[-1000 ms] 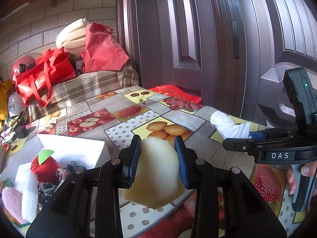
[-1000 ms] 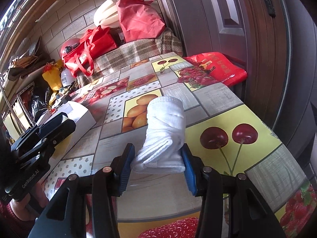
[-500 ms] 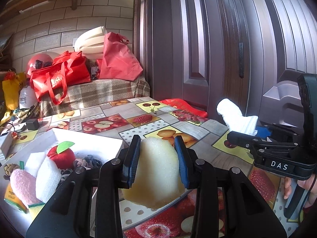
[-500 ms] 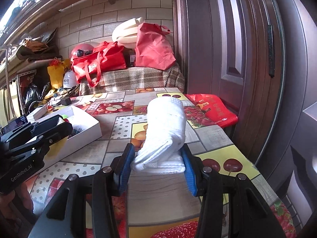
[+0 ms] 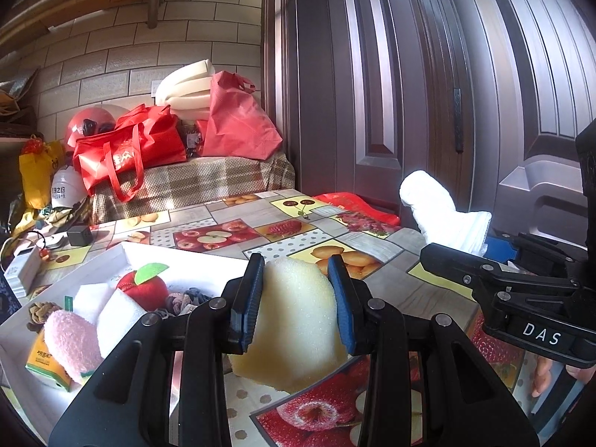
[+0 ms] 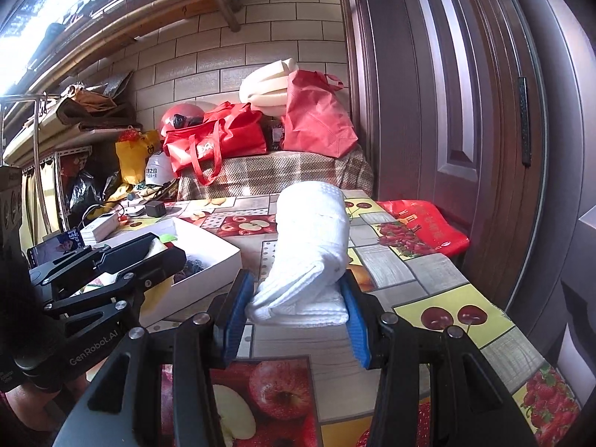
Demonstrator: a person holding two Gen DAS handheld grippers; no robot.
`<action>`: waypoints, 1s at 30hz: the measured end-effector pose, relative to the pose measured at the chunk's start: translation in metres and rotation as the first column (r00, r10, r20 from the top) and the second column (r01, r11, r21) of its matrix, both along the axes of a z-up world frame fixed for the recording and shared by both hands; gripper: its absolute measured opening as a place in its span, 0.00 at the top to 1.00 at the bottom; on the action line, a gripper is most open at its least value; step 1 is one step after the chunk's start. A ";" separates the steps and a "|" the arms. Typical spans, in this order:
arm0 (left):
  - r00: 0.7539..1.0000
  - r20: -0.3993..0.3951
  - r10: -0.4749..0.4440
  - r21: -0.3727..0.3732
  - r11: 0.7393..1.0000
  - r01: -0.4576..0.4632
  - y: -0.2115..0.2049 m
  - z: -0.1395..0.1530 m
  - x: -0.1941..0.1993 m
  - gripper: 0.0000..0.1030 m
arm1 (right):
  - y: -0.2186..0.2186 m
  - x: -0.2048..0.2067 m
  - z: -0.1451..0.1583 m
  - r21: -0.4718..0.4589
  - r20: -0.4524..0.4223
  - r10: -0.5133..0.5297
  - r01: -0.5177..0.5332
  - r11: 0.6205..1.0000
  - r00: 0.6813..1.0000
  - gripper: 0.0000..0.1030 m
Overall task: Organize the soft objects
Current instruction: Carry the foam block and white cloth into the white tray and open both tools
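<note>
Both hand-held grippers lifted off surface (image 6: 409, 272): left hand-held gripper (image 5: 298, 313) clamped on sponge (image 5: 298, 331), right hand-held gripper (image 6: 294, 316) clamped on towel (image 6: 313, 246); box (image 5: 111, 260) left of both.

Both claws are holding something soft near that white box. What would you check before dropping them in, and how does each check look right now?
1. Left gripper clamps the yellow sponge: ok.
2. Right gripper clamps the white towel: ok.
3. White box is open on top: ok.
4. Room left in the box beside the plush apple and pink puff: cannot tell; the near part is crowded.
5. Either item already over the box: not ok; both seem to sit over the table.
</note>
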State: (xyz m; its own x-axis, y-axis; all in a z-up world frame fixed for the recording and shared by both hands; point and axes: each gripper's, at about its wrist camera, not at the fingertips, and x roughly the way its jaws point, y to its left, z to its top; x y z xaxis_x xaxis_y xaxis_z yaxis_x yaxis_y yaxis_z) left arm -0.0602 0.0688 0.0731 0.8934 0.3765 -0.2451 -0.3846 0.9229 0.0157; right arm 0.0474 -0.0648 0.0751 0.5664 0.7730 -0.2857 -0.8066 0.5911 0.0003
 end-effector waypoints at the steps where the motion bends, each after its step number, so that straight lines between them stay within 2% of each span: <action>1: 1.000 0.003 0.003 0.000 1.000 -0.003 0.000 0.000 -0.002 0.67 | 0.000 -0.001 0.000 0.001 0.003 0.000 0.000 1.000 1.000 0.54; 12: 0.993 0.088 0.075 0.047 0.996 -0.080 0.006 0.008 -0.044 0.67 | 0.005 -0.017 0.000 0.003 0.029 0.023 -0.023 1.000 0.999 0.54; 18: 0.978 0.141 0.153 0.009 0.988 -0.156 0.035 0.020 -0.079 0.67 | 0.011 -0.018 -0.001 -0.009 0.019 0.038 -0.038 0.999 0.999 0.54; 22: 0.956 0.152 0.252 -0.016 0.967 -0.253 0.075 0.023 -0.103 0.66 | 0.017 -0.023 -0.002 -0.020 0.017 0.057 -0.057 0.998 0.998 0.54; 26: 0.928 0.146 0.343 -0.091 0.939 -0.332 0.124 0.019 -0.126 0.66 | 0.028 -0.030 -0.004 -0.037 0.007 0.082 -0.082 0.996 0.997 0.54; 30: 0.902 0.156 0.404 -0.147 0.912 -0.383 0.152 0.014 -0.147 0.66 | 0.044 -0.037 -0.006 -0.049 -0.011 0.118 -0.118 0.992 0.993 0.54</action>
State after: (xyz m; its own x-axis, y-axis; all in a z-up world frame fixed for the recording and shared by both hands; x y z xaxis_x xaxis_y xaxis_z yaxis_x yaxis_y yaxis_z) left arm -0.2067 0.2213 0.0874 0.7105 0.6863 -0.1557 -0.7036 0.6875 -0.1798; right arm 0.0103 -0.0204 0.0688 0.4698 0.8190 -0.3295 -0.8708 0.4913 -0.0205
